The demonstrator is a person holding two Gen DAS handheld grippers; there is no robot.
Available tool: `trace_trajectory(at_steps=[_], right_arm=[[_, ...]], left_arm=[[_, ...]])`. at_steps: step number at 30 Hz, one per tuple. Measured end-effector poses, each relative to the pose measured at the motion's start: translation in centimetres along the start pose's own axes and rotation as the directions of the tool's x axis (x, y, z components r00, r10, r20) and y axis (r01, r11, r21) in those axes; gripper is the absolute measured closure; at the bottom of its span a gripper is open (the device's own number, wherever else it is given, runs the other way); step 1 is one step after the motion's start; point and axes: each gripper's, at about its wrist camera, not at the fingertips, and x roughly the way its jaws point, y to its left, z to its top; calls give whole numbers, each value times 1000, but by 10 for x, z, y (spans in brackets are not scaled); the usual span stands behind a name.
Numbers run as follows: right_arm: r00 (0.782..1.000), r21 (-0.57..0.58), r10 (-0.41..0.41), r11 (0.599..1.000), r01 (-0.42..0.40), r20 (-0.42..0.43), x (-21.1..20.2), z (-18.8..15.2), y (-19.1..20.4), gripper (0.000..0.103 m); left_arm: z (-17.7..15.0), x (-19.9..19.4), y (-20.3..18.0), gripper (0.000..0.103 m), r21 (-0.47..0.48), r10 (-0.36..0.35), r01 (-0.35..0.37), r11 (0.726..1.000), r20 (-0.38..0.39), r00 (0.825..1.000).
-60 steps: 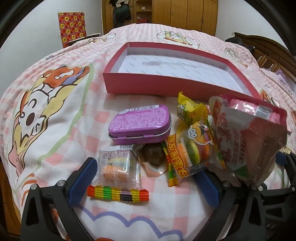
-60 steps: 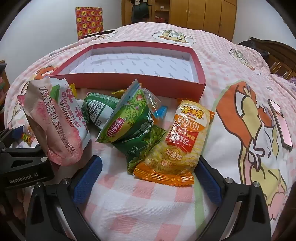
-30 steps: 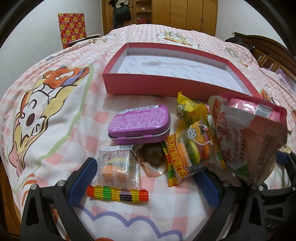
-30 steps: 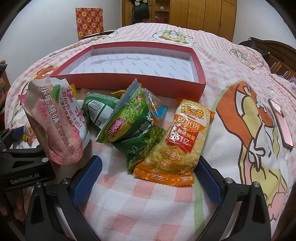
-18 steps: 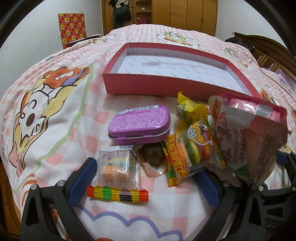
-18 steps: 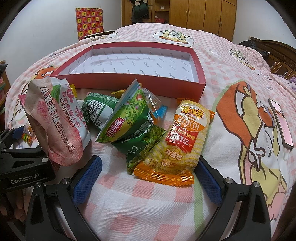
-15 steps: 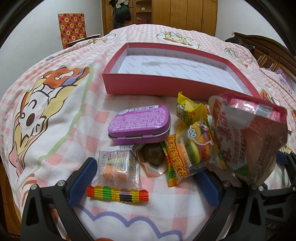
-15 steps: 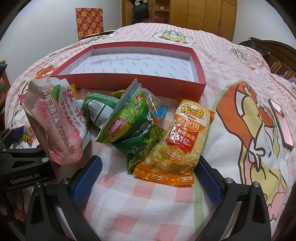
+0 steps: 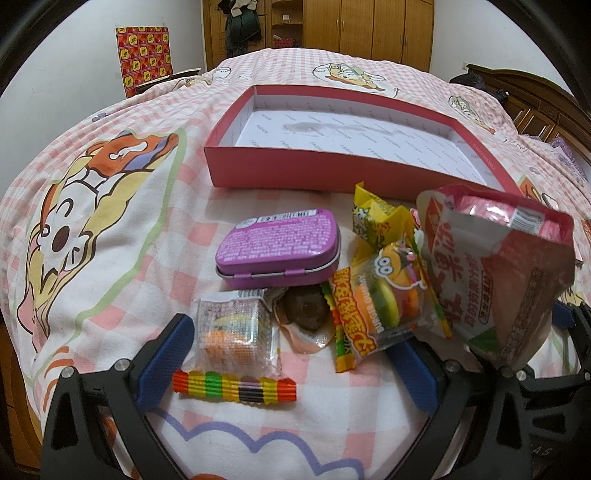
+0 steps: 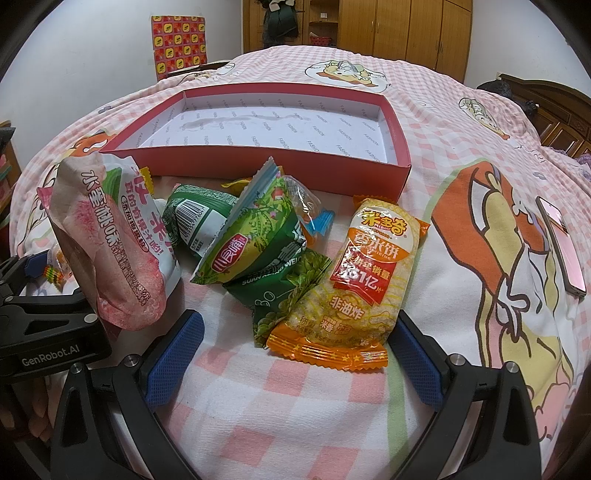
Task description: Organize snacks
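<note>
Lying empty: red box; snacks outside, apparently.

A home bedroom, probably — checked cartoon bedspread, wooden wardrobes behind.

The bedspread was pink-and-white check, printed with cartoon figures in orange, yellow and lilac. At twelve o'clock the box was red outside and white inside with small grey lettering. The tin was purple with white print and a silver seam. At six o'clock the ridged candy strip ran in orange, green, yellow and black bands. The burger gummy packet was clear with orange, yellow and green. At three o'clock the tall pouch was pink, red and white. In the right wrist view, the rice cracker pack was yellow and orange with a red label, and the pea packets green. Both grippers' pads were blue on black frames.
</note>
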Motion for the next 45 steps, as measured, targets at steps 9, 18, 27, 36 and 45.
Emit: trace_trajectory(at_steps=[9,18,27,36,45], right_arm=[[1000,0,0,1000,0,0,0,0,0,2],[1000,0,0,1000,0,1,0,0,0,2],[1000,1,1,1000,-1,1,0,0,0,2],[999,19,42,999,-42,9,-8,-2,-4,2],[994,-5,109,994,-109,31,-28,-3,-4,2]], left_arm=[[0,0,0,0,0,0,0,1000,0,1000],[0,0,0,0,0,0,0,1000,0,1000],[-1,2,-2,0,-2,-2,2,1000,2,1000],[5,-10,1,1,5,-45,46,999,-21,999],[3,-32,3,1,95,-91,92,991,-19,996]])
